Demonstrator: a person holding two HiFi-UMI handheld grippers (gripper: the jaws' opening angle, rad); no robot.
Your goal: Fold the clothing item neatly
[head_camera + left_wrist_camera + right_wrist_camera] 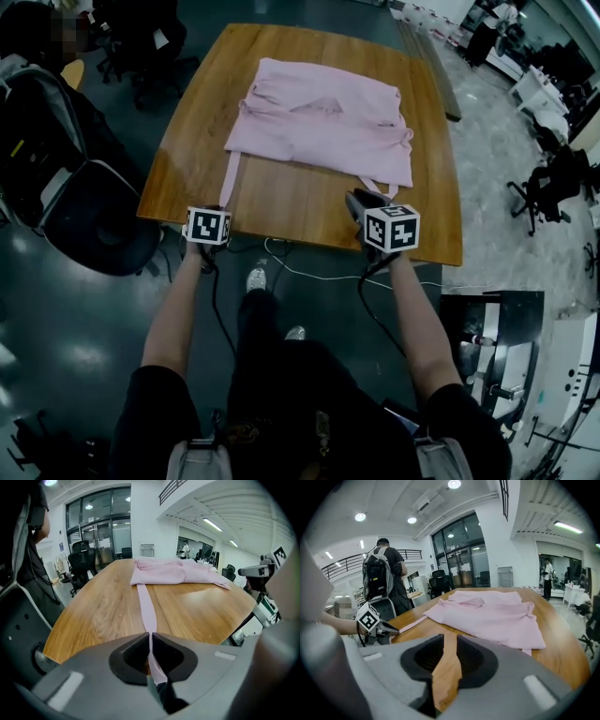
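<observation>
1. Over the near edge of a wooden table [281, 202], the head view looks steeply down on a person's two forearms, each holding a gripper. A pink garment [323, 127] lies spread across the middle and far part of the table, with its upper edge rumpled. Two thin straps trail from it toward the person. The left gripper [218, 210] sits at the end of the left strap [231, 178]. The right gripper [362, 201] is just beside the right strap [375, 185].

2. At the left gripper view, the jaws are pressed together on the end of the pink strap, which runs straight across the wood to the garment. The other gripper shows at the far right.

3. At the right gripper view, the jaws stand narrowly apart, and only bare table wood shows in the gap, so nothing is held. The garment lies ahead, near but untouched. A person with a backpack [386, 578] stands in the background.

4. Judged from these views, the folding is at an early stage. The straps lie loose and the body has no neat fold yet, so tucking the straps in and folding the body remain.
</observation>
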